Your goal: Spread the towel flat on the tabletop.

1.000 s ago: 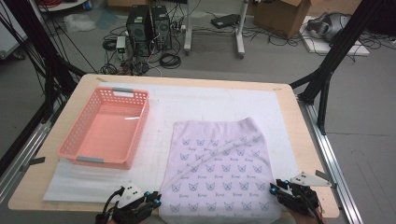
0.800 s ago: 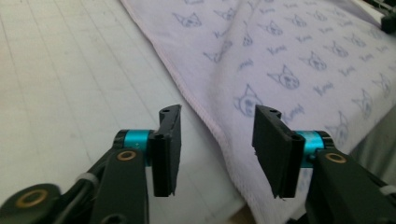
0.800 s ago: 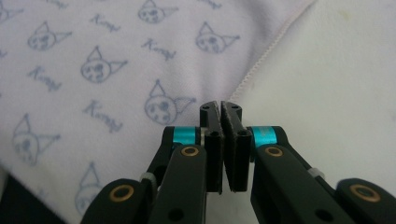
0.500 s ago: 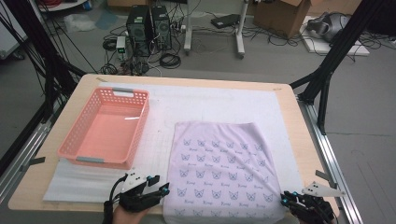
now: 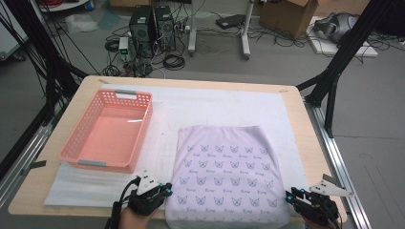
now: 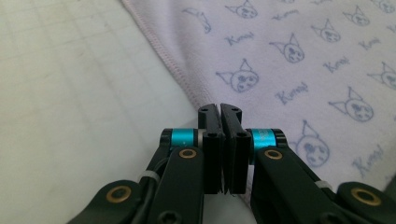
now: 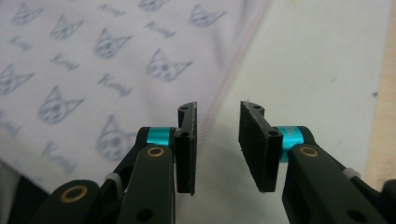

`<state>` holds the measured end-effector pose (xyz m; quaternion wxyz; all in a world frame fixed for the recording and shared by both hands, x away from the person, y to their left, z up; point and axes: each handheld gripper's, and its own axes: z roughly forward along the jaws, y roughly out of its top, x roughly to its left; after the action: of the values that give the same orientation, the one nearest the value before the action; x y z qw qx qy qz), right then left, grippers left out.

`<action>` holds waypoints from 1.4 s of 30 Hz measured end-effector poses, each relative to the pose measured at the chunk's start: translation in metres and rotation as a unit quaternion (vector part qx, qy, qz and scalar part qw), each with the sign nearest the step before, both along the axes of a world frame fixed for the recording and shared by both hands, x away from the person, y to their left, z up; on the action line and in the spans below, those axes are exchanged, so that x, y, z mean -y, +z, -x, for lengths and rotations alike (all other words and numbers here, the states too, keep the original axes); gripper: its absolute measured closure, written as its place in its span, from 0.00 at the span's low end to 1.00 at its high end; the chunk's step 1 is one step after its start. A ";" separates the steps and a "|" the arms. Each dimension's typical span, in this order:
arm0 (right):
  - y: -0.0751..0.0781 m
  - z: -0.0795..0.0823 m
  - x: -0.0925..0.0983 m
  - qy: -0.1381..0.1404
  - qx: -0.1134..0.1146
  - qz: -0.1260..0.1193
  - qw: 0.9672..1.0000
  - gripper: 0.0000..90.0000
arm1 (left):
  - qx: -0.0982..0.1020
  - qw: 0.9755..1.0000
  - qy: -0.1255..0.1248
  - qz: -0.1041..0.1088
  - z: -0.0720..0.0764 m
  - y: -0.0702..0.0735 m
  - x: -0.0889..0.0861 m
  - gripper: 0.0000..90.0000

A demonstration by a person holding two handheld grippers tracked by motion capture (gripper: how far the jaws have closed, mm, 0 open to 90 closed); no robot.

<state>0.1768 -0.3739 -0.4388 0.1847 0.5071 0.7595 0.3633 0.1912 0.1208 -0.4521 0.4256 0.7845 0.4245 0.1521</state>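
My bench (image 5: pixel 305 129) is pale wood. I see a white foam mat (image 5: pixel 215 107) covering it. A pink basket (image 5: pixel 107 131) and a lilac cloth (image 5: pixel 224 176) lie on that mat.

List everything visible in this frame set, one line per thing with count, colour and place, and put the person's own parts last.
cloth: one, pale lilac with a cat-face print, flat on the near middle of the table.
basket: one, salmon pink with grey handles, on the left of the table, nothing in it.
foam sheet: one, white, under the cloth and basket.
table: one, light wood.
computer towers: two, black, on the floor beyond the table.
cardboard box: one, brown, far floor.
left gripper: one, black with blue bands, jaws shut at the cloth's near left edge; jaws just closing.
right gripper: one, black, jaws apart beside the cloth's right edge.
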 end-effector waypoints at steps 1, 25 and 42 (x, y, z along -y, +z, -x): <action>0.001 -0.002 0.001 -0.004 0.006 -0.004 1.000 0.74 | 0.001 1.000 0.001 0.000 0.003 0.001 -0.003 0.97; 0.012 -0.157 -0.023 -0.012 0.010 -0.009 1.000 0.72 | 0.044 0.995 -0.007 0.089 -0.021 0.006 -0.013 0.49; -0.002 -0.190 -0.064 0.032 0.006 0.071 0.997 0.98 | 0.035 0.994 -0.012 0.099 -0.034 0.002 -0.006 0.49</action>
<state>0.3672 -0.3100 -0.4410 0.2134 0.4655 0.7982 0.3172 0.2254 0.1271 -0.4501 0.5173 0.7381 0.4127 0.1315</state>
